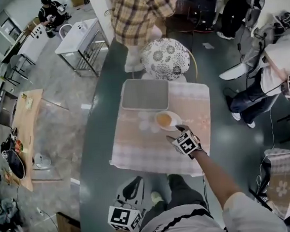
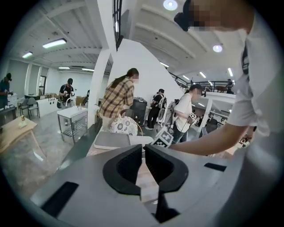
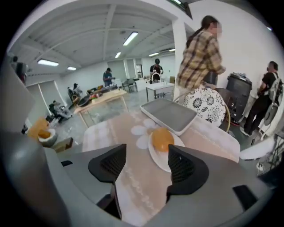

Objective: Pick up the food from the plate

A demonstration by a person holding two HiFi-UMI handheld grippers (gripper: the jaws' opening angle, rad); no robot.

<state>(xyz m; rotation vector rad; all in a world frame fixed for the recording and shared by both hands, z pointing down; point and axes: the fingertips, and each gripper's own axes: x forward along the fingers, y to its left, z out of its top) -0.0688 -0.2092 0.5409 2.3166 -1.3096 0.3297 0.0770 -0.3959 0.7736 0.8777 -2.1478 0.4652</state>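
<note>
Left gripper (image 2: 143, 149): jaws pressed together with nothing between them. It is held low at the near side of the table (image 1: 137, 153), off its edge.

Right gripper (image 3: 147, 153): jaws spread wide and empty. It is angled down over the cloth, with the plate (image 3: 156, 156) lying just ahead of the tips and partly behind the right-hand jaw. In the head view the tips sit at the plate's near rim; whether they touch it cannot be told.

Count on the table:
- One plate.
- One piece of food (image 3: 162, 138).
- One grey tray (image 1: 145, 94).

There are two grippers in all.

The food is a single rounded lump, orange-golden with a smooth, slightly glossy surface and a paler top. It rests on the white plate, untouched by either gripper. The plate is small and round. It lies on the pink-beige checked cloth beside a white flower print, right of the table's centre and just short of the tray's near right corner.

The tray is flat, rectangular and empty, and lies at the far edge of the table.

Beyond the table stands a round flower-patterned chair back (image 1: 164, 58), and behind it a person in a plaid shirt (image 1: 137, 9).
</note>
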